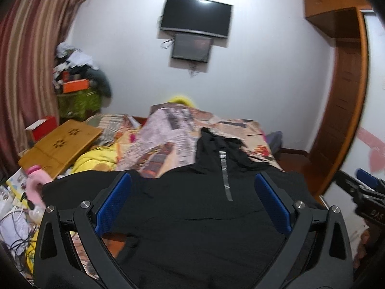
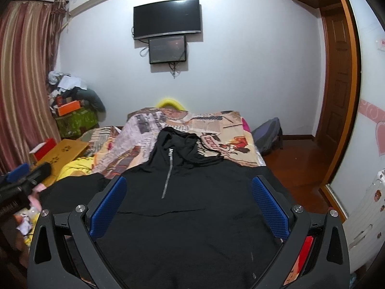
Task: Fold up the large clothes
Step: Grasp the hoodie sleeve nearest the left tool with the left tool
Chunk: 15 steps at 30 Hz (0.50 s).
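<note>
We hold the left gripper (image 1: 192, 180) with its blue pads spread wide and nothing between them, above the lower body of the black hooded jacket (image 1: 204, 216). The right gripper (image 2: 189, 184) hangs likewise, jaws fully apart and empty, over the same garment. The jacket lies front-up on the bed, hem toward us, its silver zipper (image 2: 167, 175) running up the chest to the collar. The hood (image 2: 182, 142) is bunched at the far end, resting on a patterned bedspread (image 2: 216, 125). To the left, a wooden lap desk (image 1: 60, 147) sits beside yellow fabric (image 1: 96, 159). On the far wall hangs a television (image 2: 167, 18) with a smaller screen (image 2: 167, 49) just below it.
</note>
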Tool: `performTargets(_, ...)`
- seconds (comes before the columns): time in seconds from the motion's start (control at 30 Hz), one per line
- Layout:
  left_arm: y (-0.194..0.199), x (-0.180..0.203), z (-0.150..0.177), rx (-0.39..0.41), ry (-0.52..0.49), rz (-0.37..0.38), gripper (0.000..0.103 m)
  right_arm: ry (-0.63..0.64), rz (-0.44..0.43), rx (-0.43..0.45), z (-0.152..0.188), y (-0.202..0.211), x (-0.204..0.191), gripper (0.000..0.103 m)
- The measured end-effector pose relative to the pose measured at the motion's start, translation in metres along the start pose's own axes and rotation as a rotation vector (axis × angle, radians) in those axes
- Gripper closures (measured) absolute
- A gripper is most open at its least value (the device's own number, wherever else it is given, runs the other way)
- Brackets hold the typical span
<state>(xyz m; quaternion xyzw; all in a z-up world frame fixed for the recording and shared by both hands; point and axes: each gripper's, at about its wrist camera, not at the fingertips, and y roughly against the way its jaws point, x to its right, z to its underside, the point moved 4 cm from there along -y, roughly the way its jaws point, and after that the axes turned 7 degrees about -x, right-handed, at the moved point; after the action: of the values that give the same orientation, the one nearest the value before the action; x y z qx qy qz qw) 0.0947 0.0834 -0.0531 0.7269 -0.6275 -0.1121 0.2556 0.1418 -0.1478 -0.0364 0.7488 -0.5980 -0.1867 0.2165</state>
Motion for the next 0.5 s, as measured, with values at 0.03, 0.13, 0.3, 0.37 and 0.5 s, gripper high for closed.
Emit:
performTargets(0.03,-0.004,-0.009,0.000,-0.002,0.012,-0.016,0.000,0.002,0.014,-0.001,-0.001,-0.004,0.002,0.000)
performTargets(0.13,-0.022,-0.059,-0.005,-0.013,0.090,-0.147,0.000,0.008,0.052,-0.003,-0.003,-0.014,0.006,0.000)
performTargets(0.3,-0.048,-0.152,0.000,-0.037,0.203,-0.412,0.000,0.001,0.095,-0.040,-0.005,-0.035,0.013,0.000)
performTargets(0.37,-0.058,-0.190,0.009,-0.074,0.261,-0.458,0.000,-0.012,0.101,-0.066,-0.005,-0.046,0.015,0.000)
performTargets(0.5,-0.081,-0.249,0.031,-0.160,0.355,-0.512,0.000,-0.032,0.093,-0.134,-0.001,-0.068,0.018,0.000)
